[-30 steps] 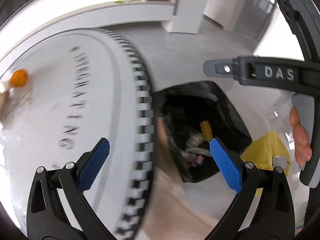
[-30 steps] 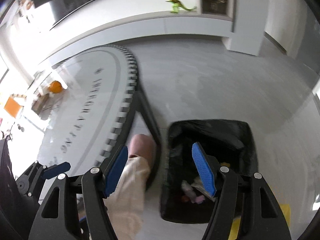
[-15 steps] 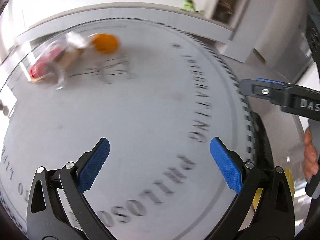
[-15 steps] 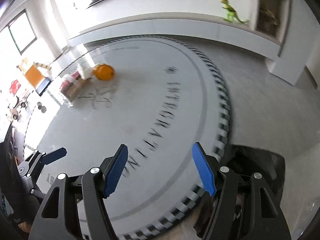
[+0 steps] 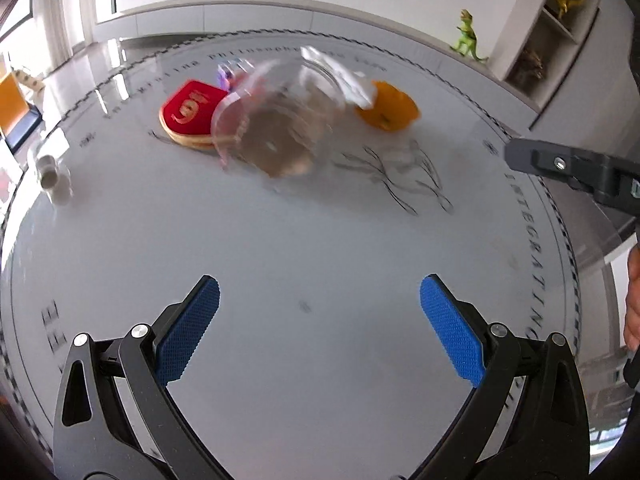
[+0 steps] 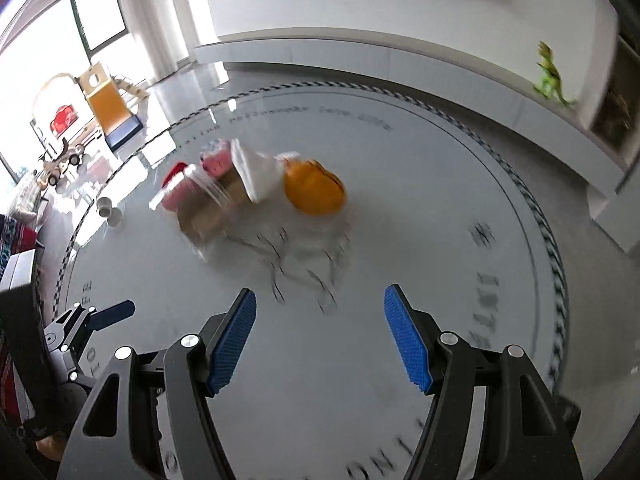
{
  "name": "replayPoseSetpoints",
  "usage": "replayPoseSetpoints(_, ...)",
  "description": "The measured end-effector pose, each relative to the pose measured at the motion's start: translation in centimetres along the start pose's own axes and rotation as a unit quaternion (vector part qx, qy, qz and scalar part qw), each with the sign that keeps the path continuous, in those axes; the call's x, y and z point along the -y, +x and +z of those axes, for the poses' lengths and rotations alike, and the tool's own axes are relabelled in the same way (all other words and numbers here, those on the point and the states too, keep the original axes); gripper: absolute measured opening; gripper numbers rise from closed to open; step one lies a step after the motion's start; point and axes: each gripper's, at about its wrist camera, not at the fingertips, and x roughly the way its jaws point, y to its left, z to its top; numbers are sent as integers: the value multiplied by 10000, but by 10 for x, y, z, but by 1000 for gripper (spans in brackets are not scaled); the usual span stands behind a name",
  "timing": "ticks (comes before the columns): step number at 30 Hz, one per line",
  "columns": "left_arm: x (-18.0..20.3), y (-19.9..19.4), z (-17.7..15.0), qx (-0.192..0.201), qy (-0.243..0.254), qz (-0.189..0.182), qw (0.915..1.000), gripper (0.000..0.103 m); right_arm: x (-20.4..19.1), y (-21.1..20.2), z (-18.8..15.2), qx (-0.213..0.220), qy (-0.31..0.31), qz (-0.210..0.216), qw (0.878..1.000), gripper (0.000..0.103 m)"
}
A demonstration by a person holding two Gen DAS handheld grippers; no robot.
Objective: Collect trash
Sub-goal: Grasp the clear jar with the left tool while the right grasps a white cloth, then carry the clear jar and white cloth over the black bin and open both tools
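Left gripper hovers over the round tabletop, fingers spread, nothing between them. Right gripper likewise points across the tabletop, fingers spread and empty. The trash cluster lies well ahead of both fingertip pairs: red packet, clear plastic cup, white wrapper, orange peel, touching or overlapping. Bare tabletop separates fingers from cluster.

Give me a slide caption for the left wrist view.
Open left gripper faces the trash pile on the round table.
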Motion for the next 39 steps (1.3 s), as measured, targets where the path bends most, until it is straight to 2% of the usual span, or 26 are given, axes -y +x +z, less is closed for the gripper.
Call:
replayPoseSetpoints(5, -10, 6, 22, 76, 185, 131, 9997, 97, -17, 23, 32, -13, -228, 6, 9997, 68)
replayPoseSetpoints(11, -17, 17, 43, 98, 248, 84, 9996, 97, -31, 53, 70, -83, -408, -105, 9991, 68)
replayPoseSetpoints(20, -17, 42, 53, 37, 335, 112, 9994, 97, -54, 96, 88, -256, -908, -342, 9950, 67)
replayPoseSetpoints(22, -16, 47, 55, 14, 379, 143, 9992, 97, -57, 103, 89, -324, -1009, -317, 9939, 56)
replayPoseSetpoints(24, -15, 52, 56, -16, 405, 127, 9991, 97, -59, 109, 88, -454, -1097, -210, 9927, 19)
replayPoseSetpoints(25, -16, 55, 59, -18, 421, 114, 9990, 97, -59, 111, 86, -528, -1106, -147, 9924, 11)
replayPoseSetpoints(26, -16, 58, 61, -18, 433, 121, 9990, 97, -59, 111, 85, -539, -1084, -110, 9926, 7)
replayPoseSetpoints(29, -16, 66, 64, -6, 433, 129, 9990, 97, -51, 105, 83, -473, -946, 43, 9944, 6)
replayPoseSetpoints(31, -16, 68, 66, 86, 397, 7, 9992, 97, -43, 99, 82, -457, -765, 223, 9958, 6)
replayPoseSetpoints(32, -18, 67, 67, 146, 389, -22, 9991, 94, -39, 95, 81, -459, -680, 295, 9962, 6)
replayPoseSetpoints(33, -19, 66, 69, 202, 382, -120, 9990, 85, -37, 92, 81, -452, -614, 339, 9965, 6)
replayPoseSetpoints(34, -19, 64, 69, 203, 365, -271, 9988, 82, -33, 88, 80, -432, -547, 373, 9969, 6)
replayPoseSetpoints(35, -18, 62, 69, 189, 351, -247, 9989, 82, -30, 84, 79, -418, -504, 400, 9971, 6)
replayPoseSetpoints(37, -11, 59, 67, 128, 559, 72, 9983, 82, -26, 77, 78, -394, -423, 454, 9973, 6)
replayPoseSetpoints(39, -11, 57, 68, -61, 651, 168, 9977, 82, -23, 71, 75, -407, -328, 560, 9971, 6)
